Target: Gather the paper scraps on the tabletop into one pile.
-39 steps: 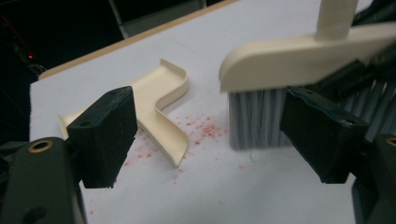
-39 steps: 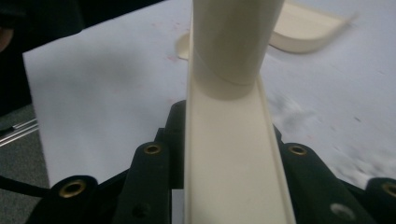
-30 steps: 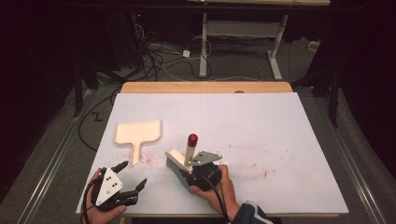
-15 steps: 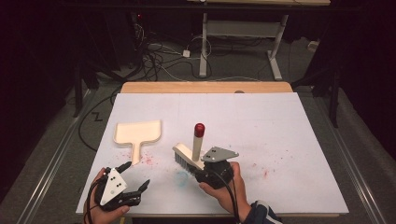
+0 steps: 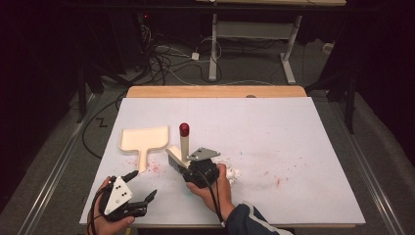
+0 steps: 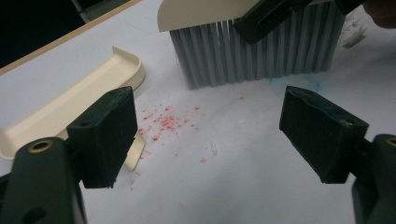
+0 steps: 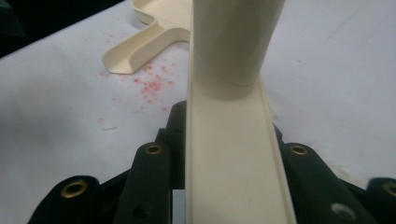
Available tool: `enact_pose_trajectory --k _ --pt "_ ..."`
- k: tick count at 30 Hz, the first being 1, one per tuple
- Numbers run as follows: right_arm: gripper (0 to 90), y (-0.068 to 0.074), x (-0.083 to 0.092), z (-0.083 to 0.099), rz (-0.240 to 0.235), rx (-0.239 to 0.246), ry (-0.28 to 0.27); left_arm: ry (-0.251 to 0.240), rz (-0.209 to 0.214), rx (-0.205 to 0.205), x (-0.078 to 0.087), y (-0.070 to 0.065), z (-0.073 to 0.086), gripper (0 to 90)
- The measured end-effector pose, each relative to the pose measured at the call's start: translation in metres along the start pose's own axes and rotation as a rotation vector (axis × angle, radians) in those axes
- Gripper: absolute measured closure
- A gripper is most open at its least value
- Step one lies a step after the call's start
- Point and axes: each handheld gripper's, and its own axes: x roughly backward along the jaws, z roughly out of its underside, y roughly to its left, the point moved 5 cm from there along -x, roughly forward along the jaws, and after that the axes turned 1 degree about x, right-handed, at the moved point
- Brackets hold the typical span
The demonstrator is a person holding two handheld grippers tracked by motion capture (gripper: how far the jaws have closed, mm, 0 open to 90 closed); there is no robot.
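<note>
No legible markings. Right gripper [image 5: 182, 169] clamps the brush [image 5: 180, 149] (handle upright); left gripper [image 5: 141, 186] rests low, jaws apart.

Cream brush [image 5: 182, 149] with red-tipped handle, grey bristles; cream dustpan [image 5: 144, 139]; seemingly pink crumbs [image 6: 163, 123].

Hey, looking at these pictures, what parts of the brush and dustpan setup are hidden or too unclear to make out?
- Brush handle top: cut off by the upper edge in the right gripper view.
- Dustpan handle: partly behind the left gripper fingers in the left gripper view.
- White scraps: partly hidden by the right hand in the high view.
- Red crumbs: too small to identify.
</note>
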Motion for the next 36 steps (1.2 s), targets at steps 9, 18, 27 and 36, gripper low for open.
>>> enact_pose_trajectory --k 9,18,27,36 --pt "68.4 -0.029 0.038 -0.001 0.007 -0.017 -0.025 0.019 0.011 -0.038 -0.005 -0.005 -0.002 18.1" --pt "68.3 -0.061 0.118 -0.006 -0.063 0.025 -0.117 0.042 0.015 -0.053 -0.009 -0.009 -0.002 18.1" --pt "68.3 -0.129 0.139 0.018 0.237 0.019 -0.089 0.055 0.019 -0.063 -0.011 -0.010 -0.002 18.1" --pt "68.4 -0.134 0.093 0.050 0.369 0.023 0.028 0.071 0.036 -0.064 -0.012 -0.012 0.000 18.1"
